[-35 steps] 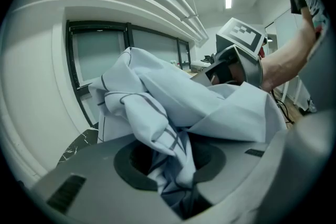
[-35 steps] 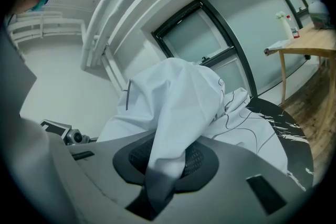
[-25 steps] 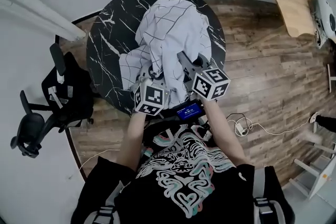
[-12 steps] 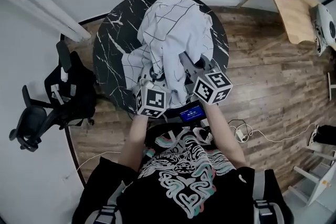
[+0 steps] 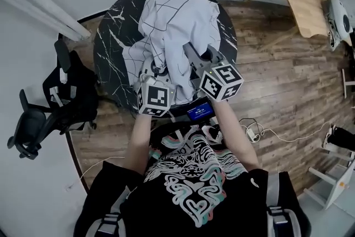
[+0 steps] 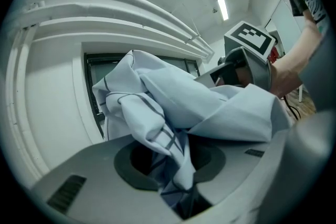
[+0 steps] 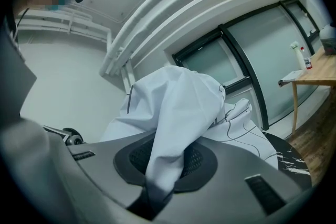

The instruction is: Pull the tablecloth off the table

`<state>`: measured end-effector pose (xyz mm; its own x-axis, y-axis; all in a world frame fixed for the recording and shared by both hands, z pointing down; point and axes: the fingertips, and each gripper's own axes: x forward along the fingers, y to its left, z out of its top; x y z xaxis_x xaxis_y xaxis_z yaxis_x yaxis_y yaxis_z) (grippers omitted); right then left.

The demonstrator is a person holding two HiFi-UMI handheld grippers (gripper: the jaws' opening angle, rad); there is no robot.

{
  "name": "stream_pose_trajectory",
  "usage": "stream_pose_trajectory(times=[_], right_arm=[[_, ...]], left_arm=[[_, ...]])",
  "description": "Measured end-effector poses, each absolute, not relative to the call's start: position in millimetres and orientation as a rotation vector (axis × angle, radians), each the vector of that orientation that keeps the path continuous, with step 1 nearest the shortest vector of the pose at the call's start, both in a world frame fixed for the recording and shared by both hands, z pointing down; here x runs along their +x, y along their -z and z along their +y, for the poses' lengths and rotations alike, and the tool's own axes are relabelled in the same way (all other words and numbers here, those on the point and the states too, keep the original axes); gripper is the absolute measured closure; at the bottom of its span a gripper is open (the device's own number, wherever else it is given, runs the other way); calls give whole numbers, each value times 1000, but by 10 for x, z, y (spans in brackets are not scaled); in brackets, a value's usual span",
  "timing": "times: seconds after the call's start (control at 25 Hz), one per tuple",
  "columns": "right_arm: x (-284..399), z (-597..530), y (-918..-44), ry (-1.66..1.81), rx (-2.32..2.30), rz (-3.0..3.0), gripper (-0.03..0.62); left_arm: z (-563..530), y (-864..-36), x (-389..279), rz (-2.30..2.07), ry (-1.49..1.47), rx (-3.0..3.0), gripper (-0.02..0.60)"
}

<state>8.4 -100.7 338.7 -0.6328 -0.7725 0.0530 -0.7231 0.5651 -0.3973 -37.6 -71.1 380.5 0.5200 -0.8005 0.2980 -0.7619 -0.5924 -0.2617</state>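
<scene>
A white tablecloth [image 5: 177,19] with thin dark grid lines lies bunched on the round black marble table [image 5: 113,47], lifted at its near side. My left gripper [image 5: 157,70] is shut on a fold of it at the near left. In the left gripper view the cloth [image 6: 173,97] runs down between the jaws of the left gripper [image 6: 178,191]. My right gripper [image 5: 188,51] is shut on the near right of the heap. In the right gripper view a fold of cloth [image 7: 173,107] is pinched between the jaws of the right gripper [image 7: 157,186]. Much of the tabletop shows bare around the heap.
A black office chair [image 5: 50,114] stands left of the table by a white wall. A wooden table [image 5: 308,3] is at the far right. Cables and a power strip [image 5: 252,133] lie on the wood floor. Windows run behind the table.
Both grippers have risen with the cloth still in them. The near side of the cloth now hangs higher above the tabletop and is gathered more tightly.
</scene>
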Motion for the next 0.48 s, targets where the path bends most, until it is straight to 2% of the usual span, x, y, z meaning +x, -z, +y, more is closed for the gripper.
stream_pose_trajectory(times=[0.48], right_arm=[[99,-942,-3225,485,-1294,2682,519]], left_arm=[[-676,-3672,-346,1382,537,-2619,456]])
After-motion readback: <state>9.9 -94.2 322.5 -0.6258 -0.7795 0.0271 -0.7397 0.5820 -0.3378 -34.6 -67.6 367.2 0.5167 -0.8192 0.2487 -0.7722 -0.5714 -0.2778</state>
